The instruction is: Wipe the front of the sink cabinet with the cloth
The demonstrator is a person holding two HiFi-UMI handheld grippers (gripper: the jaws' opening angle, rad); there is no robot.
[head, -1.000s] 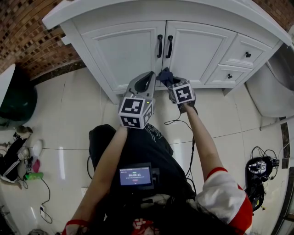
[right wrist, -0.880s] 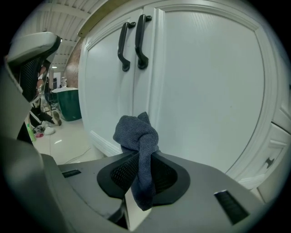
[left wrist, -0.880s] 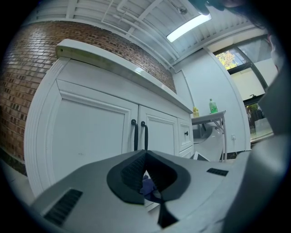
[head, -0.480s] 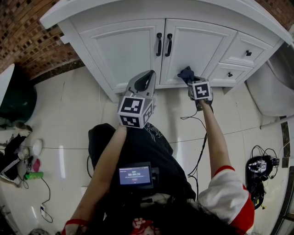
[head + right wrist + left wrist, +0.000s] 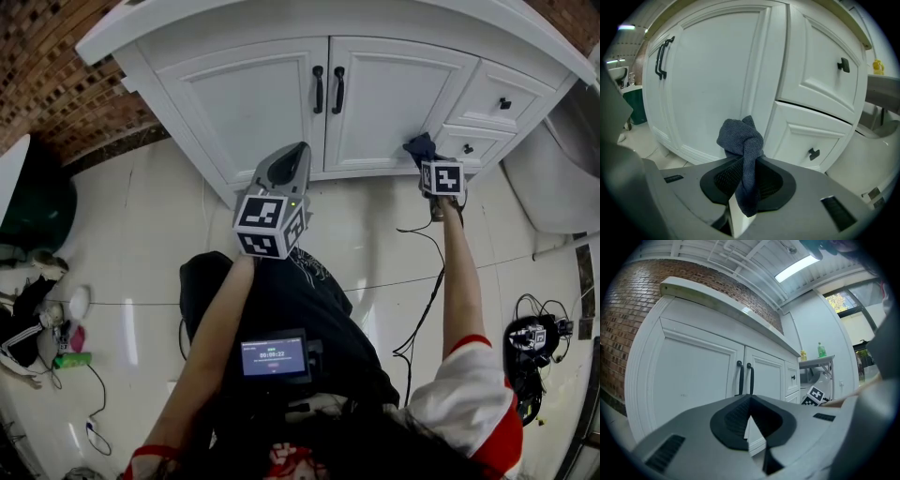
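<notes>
Your right gripper point(image 5: 427, 157) pinches the cloth point(image 5: 740, 140), its wad poking forward so fabric, not plastic, meets the cabinet point(image 5: 253, 103) at upper right. Your left gripper point(image 5: 286, 164), jaws pressed together on nothing, hangs mid-frame, out of the way.

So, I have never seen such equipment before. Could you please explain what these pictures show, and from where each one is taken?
No robot here: a person holds a two-jaw tool, a gripper, in each hand. The head view comes from a camera on the person's head, looking down at a white sink cabinet and the tiled floor. The other two come from cameras riding on the grippers. The left gripper has its jaws together, with nothing between them. The right gripper is shut on a dark blue cloth, held up near the cabinet front beside the lower drawer.
</notes>
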